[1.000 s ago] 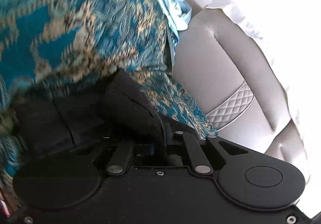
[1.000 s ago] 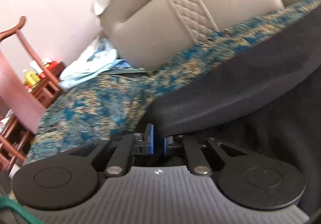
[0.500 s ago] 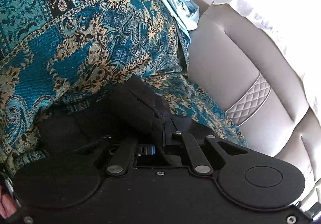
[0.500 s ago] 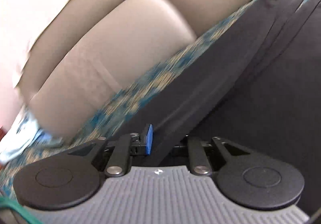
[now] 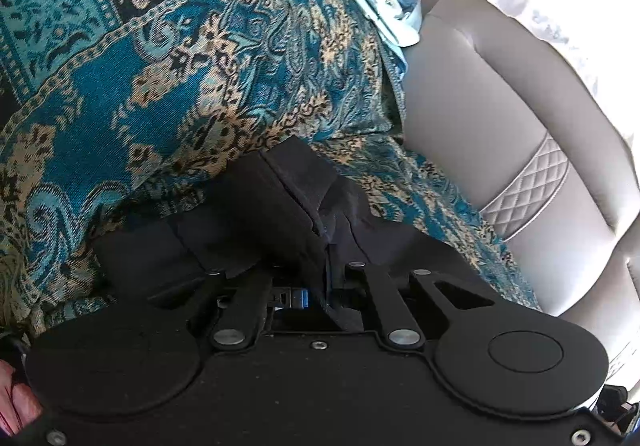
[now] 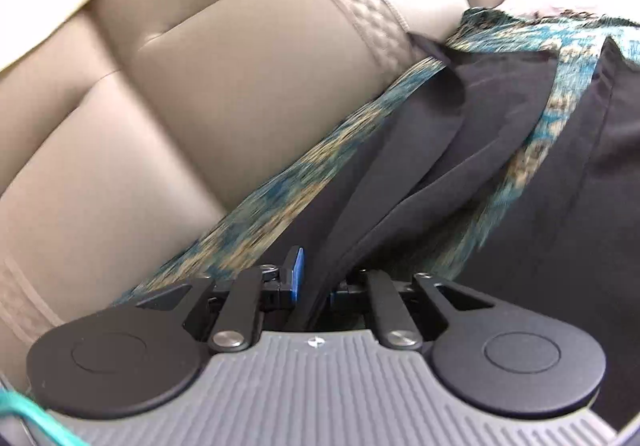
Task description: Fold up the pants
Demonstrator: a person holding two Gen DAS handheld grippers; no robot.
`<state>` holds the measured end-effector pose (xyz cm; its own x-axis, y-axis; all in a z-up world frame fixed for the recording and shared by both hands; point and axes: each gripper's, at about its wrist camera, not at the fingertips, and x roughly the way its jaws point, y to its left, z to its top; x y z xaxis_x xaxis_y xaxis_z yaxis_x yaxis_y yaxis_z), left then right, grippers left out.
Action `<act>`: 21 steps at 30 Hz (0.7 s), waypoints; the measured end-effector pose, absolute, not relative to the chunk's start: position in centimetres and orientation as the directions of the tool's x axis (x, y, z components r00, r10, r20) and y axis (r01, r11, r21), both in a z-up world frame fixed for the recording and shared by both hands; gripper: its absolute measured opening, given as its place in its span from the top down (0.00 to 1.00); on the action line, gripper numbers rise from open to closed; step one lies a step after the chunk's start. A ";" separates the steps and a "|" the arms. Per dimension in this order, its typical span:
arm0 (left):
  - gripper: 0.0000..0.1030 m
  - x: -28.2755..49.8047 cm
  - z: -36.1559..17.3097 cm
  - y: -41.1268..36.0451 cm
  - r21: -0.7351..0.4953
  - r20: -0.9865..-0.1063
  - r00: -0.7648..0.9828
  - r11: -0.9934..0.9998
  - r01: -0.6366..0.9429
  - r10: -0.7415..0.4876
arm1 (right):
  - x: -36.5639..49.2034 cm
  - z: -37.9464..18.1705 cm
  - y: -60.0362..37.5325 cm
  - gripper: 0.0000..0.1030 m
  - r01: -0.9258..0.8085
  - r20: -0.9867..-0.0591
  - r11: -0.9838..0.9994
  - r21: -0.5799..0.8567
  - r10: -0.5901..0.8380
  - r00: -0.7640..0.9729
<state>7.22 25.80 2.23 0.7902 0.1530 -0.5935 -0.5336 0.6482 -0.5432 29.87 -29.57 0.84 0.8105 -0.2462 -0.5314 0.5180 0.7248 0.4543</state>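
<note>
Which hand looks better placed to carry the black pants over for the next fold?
Probably the right. The right gripper has a long free run of the pants between its closing jaws. The left gripper is shut on a bunched corner, seemingly anchoring it on the patterned throw.

The pants (image 5: 256,214) are black, of a smooth matte cloth, and lie on a teal and gold patterned throw (image 5: 168,58) spread over a beige sofa. In the left wrist view one end is bunched into thick folded layers with a stitched seam along an edge, its cloth running down between closed jaws. In the right wrist view the pants (image 6: 460,134) stretch away in long flat panels, two parts split by a strip of throw; a fold runs between the pads, which seem, through the blur, not to press it.
</note>
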 end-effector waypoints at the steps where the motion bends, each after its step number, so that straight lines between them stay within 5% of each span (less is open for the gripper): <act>1: 0.93 7.3 2.1 25.8 -0.541 -0.600 0.785 0.644 -0.542 0.156 | 30.2 0.8 -30.8 0.68 0.523 -0.531 0.716 0.462 -0.249 0.810; 19: 0.91 9.1 1.2 25.7 -0.476 -0.659 0.715 0.606 -0.637 0.233 | 36.9 0.4 -47.9 0.67 0.655 -0.593 0.564 0.503 -0.326 0.736; 21: 0.91 9.5 1.4 25.6 -0.467 -0.664 0.708 0.606 -0.644 0.242 | 37.3 0.6 -49.5 0.76 0.660 -0.607 0.545 0.518 -0.309 0.732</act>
<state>9.49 25.61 1.37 0.7079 0.2418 -0.6636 -0.6444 0.6058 -0.4667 37.31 -49.49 0.56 0.7319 -0.3092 -0.6072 0.6596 0.5449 0.5177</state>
